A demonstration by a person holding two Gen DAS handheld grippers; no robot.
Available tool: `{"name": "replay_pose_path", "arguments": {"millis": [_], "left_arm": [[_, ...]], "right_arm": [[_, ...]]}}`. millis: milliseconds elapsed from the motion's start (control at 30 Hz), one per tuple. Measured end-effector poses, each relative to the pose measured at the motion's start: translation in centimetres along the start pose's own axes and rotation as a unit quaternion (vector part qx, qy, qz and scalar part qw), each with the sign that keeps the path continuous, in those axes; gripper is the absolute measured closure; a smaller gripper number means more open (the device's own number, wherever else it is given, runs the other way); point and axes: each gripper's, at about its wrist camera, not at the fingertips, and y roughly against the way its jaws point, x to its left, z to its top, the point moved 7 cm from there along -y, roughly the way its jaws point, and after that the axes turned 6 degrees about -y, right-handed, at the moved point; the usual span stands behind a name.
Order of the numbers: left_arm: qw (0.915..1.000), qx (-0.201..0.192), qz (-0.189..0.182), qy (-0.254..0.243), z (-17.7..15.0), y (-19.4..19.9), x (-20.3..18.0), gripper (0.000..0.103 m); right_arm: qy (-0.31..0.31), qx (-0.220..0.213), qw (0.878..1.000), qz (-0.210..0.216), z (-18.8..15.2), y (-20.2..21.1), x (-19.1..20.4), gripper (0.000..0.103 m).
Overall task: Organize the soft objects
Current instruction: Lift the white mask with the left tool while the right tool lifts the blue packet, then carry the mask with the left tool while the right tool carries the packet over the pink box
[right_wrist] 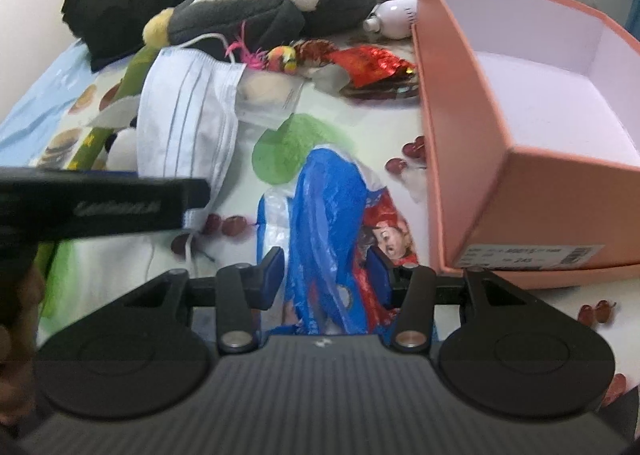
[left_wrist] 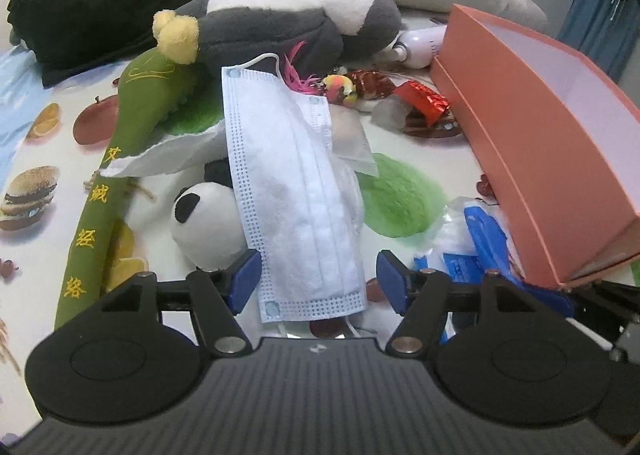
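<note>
While the left gripper (left_wrist: 318, 281) stands released astride the face mask's (left_wrist: 296, 191) near edge, the right gripper (right_wrist: 326, 275) straddles the blue bag (right_wrist: 324, 207), unclenched, beside the pink box's (right_wrist: 532, 211) wall.

From my right wrist view, a blurred black bar (right_wrist: 100, 205) crossed the left of the frame and hid the lower end of the face mask (right_wrist: 188, 123). In the left wrist view, that mask covered part of the panda plush (left_wrist: 204, 223), and the pink box (left_wrist: 540, 143) ran off the right edge.

Bare cloth (right_wrist: 360, 127) between face mask (right_wrist: 184, 111) and pink box (right_wrist: 532, 207), blue bag (right_wrist: 324, 207) in front.
</note>
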Motion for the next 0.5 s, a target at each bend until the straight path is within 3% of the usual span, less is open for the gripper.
{"name": "replay_pose_path", "arguments": {"millis": [33, 100, 300, 367, 500], "left_arm": [[1.0, 0.002, 0.003, -0.001, 0.0, -0.2, 0.0, 0.037], [1.0, 0.006, 0.002, 0.002, -0.1, -0.7, 0.1, 0.051], [0.9999, 0.01, -0.011, 0.005, -0.3, -1.0, 0.1, 0.088], [0.9998, 0.006, -0.016, 0.004, -0.3, -0.4, 0.0, 0.093], [0.9994, -0.018, -0.029, 0.0, -0.2, 1.8, -0.5, 0.095]], "right_arm": [[0.007, 0.002, 1.0, 0.0, -0.1, -0.1, 0.2, 0.055], [0.01, 0.002, 1.0, 0.002, -0.2, -0.2, 0.3, 0.058], [0.003, -0.006, 1.0, 0.002, -0.1, -0.2, -0.2, 0.08], [-0.001, -0.014, 1.0, -0.002, 0.0, 0.3, -0.3, 0.089], [-0.004, -0.031, 1.0, -0.002, 0.3, 1.4, -0.4, 0.092]]}}
